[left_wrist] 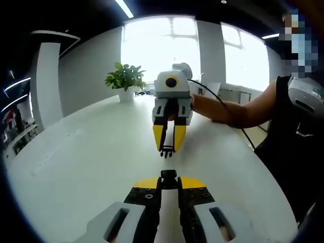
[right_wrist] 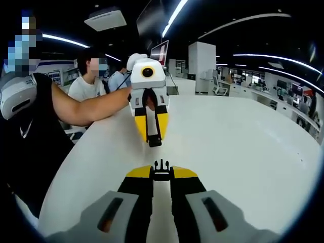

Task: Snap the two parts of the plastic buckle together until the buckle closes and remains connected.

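Leftmost in the left gripper view, one white pot (left_wrist: 126, 94) on the far part of the white table (left_wrist: 76, 167), holding a green leafy plant (left_wrist: 125, 76); the soil cannot be made out.

Item, centre of that view: left gripper (left_wrist: 169, 178), yellow-tipped jaws drawn close together, clamped on the socket half of the buckle (left_wrist: 169, 174), a small black plastic piece whose end just clears the jaw tips.

Item, above it and facing it: right gripper (left_wrist: 167, 150), held by a person's hand (left_wrist: 200, 106), jaws pinched on the pronged half of the buckle (left_wrist: 166, 151), black, prongs pointing toward the socket half.

The two halves are held above the table, near each other, with a clear gap between; not joined.

Right gripper view, same items reversed: right gripper (right_wrist: 161, 169) with the pronged half (right_wrist: 161, 167) at its tips, three short prongs showing; left gripper (right_wrist: 154, 142) opposite, the socket half (right_wrist: 154, 143) dark at its tips.
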Action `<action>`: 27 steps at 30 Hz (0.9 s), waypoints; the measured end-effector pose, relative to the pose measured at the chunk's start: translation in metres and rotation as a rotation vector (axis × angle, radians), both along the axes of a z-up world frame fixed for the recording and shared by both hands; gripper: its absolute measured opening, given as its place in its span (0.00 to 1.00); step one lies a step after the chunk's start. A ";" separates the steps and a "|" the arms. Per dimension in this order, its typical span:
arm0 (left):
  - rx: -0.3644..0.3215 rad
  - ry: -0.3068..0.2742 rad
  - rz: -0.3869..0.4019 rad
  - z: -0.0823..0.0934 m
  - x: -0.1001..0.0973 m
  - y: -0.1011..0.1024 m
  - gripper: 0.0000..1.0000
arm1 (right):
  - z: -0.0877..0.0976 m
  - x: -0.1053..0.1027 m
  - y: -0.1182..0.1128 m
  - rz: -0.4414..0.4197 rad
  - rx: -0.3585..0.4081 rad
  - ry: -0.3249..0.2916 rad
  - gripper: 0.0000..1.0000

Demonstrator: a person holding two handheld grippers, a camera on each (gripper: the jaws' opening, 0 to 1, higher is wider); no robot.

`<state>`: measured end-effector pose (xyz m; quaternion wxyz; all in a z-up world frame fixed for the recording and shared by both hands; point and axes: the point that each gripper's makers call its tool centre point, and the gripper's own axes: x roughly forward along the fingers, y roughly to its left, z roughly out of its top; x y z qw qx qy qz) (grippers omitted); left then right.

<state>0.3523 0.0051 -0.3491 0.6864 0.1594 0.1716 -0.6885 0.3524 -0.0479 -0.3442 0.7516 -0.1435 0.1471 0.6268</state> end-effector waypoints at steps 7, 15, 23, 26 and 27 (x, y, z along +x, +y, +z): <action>-0.001 0.002 -0.002 0.000 -0.001 -0.001 0.11 | -0.001 -0.001 0.001 0.007 -0.002 0.004 0.11; 0.007 0.006 -0.015 -0.002 -0.005 -0.003 0.11 | 0.000 -0.003 0.003 0.017 -0.005 0.005 0.11; 0.000 0.003 -0.014 0.000 -0.005 -0.004 0.11 | -0.001 -0.003 0.003 0.018 -0.006 0.005 0.11; -0.009 -0.002 -0.017 0.001 -0.006 -0.007 0.11 | -0.001 -0.003 0.003 0.020 -0.007 0.005 0.11; -0.010 0.001 -0.022 0.001 -0.007 -0.007 0.11 | 0.000 -0.004 0.004 0.022 -0.005 0.005 0.11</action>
